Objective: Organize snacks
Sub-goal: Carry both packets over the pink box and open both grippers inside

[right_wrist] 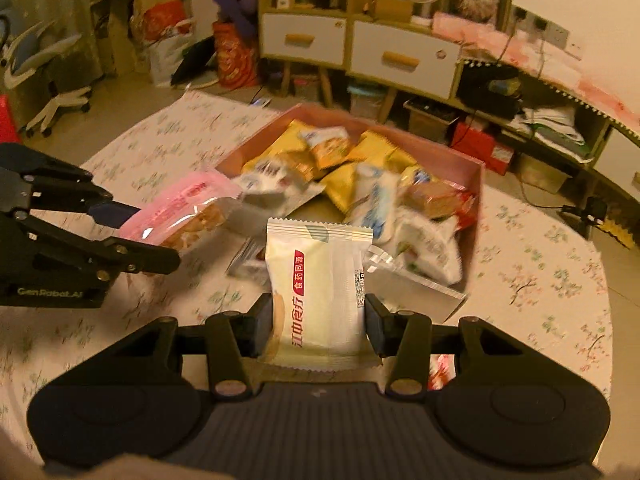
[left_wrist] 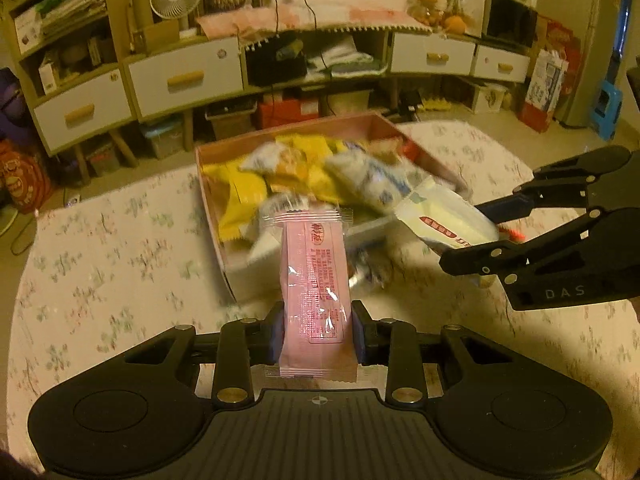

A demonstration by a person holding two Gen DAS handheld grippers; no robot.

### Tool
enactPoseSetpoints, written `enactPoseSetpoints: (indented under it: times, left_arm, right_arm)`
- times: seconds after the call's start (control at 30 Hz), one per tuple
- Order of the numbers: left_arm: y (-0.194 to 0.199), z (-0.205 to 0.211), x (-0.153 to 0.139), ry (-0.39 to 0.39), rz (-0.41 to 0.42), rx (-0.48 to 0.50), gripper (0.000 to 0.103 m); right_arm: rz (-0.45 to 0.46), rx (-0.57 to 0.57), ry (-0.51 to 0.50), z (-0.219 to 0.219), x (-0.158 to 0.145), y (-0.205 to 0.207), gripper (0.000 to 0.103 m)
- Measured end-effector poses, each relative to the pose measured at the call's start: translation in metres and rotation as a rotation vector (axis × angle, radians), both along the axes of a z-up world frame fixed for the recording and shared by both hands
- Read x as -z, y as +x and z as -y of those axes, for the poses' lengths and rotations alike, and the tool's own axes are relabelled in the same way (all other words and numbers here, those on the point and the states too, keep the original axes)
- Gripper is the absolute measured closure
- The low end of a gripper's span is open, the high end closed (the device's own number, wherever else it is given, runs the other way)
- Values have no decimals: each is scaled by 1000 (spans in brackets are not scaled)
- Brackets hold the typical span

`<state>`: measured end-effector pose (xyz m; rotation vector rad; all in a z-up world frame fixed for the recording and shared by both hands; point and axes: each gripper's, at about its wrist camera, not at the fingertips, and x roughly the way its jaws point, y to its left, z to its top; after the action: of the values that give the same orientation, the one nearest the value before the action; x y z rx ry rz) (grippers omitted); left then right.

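On the flowered tablecloth (left_wrist: 120, 240) the box (left_wrist: 208, 200) brims with snacks; left gripper (left_wrist: 318, 332) clamps a pink packet (left_wrist: 312, 280), right gripper (right_wrist: 320, 320) a white packet (right_wrist: 320, 280), neither boxed yet

A pink snack packet (left_wrist: 314, 292) with red print stands on end at the lower centre of the left wrist view, clamped at its sides and raised clear of the flowered cloth. A cream snack packet (right_wrist: 320, 292) with a red label and red characters stands likewise at the lower centre of the right wrist view, also pinched at both sides. Behind them, at mid-frame, a pink open box (right_wrist: 478, 184) holds a loose, blurred heap of yellow, white and orange packets (right_wrist: 348, 184).
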<state>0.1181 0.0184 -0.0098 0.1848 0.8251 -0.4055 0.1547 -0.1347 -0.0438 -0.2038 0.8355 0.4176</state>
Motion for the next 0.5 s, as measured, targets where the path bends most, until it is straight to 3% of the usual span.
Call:
enactPoseSetpoints:
  times: [0.3, 0.5]
  left_arm:
    - [35, 24, -19, -52, 29, -9, 73]
    - [57, 57, -17, -83, 33, -11, 73]
  right_arm:
    - [53, 67, -25, 14, -12, 37, 59]
    - [61, 95, -38, 22, -10, 60, 59]
